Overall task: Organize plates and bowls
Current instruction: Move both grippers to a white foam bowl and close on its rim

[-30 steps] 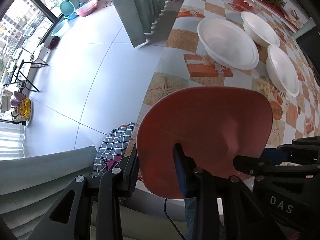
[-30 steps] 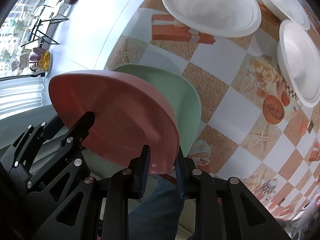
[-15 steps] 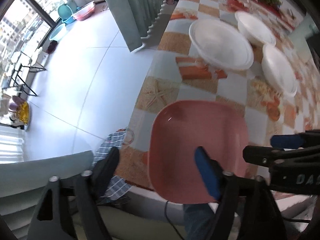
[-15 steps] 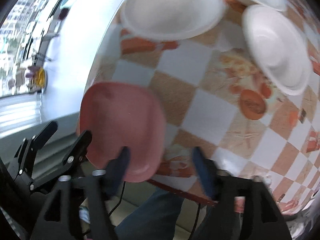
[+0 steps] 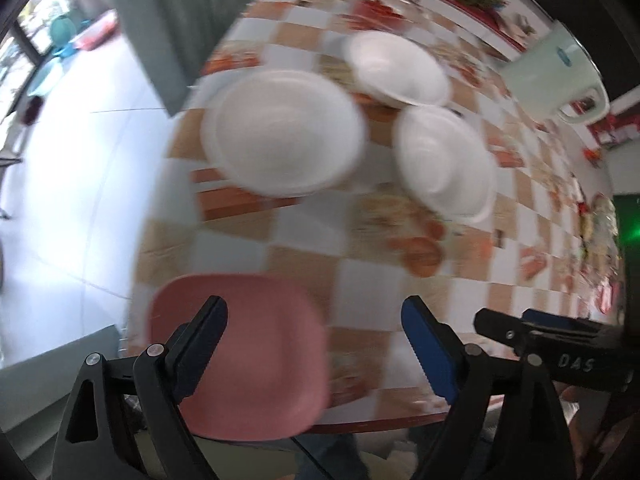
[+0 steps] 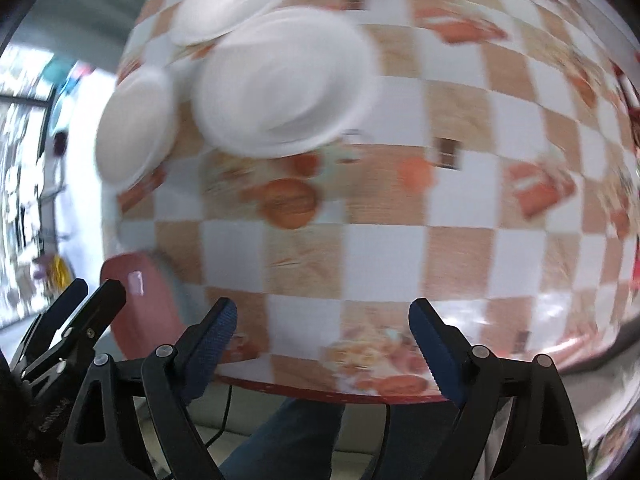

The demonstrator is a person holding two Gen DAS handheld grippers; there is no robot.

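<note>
So far my left tool (image 5: 314,320) and my right tool (image 6: 322,318) are both spread wide and carry nothing. Just under my left tool's left finger, the pink square plate (image 5: 248,360) lies flat at the near edge of the desk (image 5: 360,292). Well ahead of both tools, three white bowls (image 5: 280,132) sit apart, unstacked. I judge the plates settled and the bowls left to gather.

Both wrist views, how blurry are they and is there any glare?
Left wrist view: motion smear softens the white round bowls and checkered tablecloth; the black gripper fingers stay sharp. Right wrist view: similar smear, plus a small glare spot on the pink square plate.
</note>
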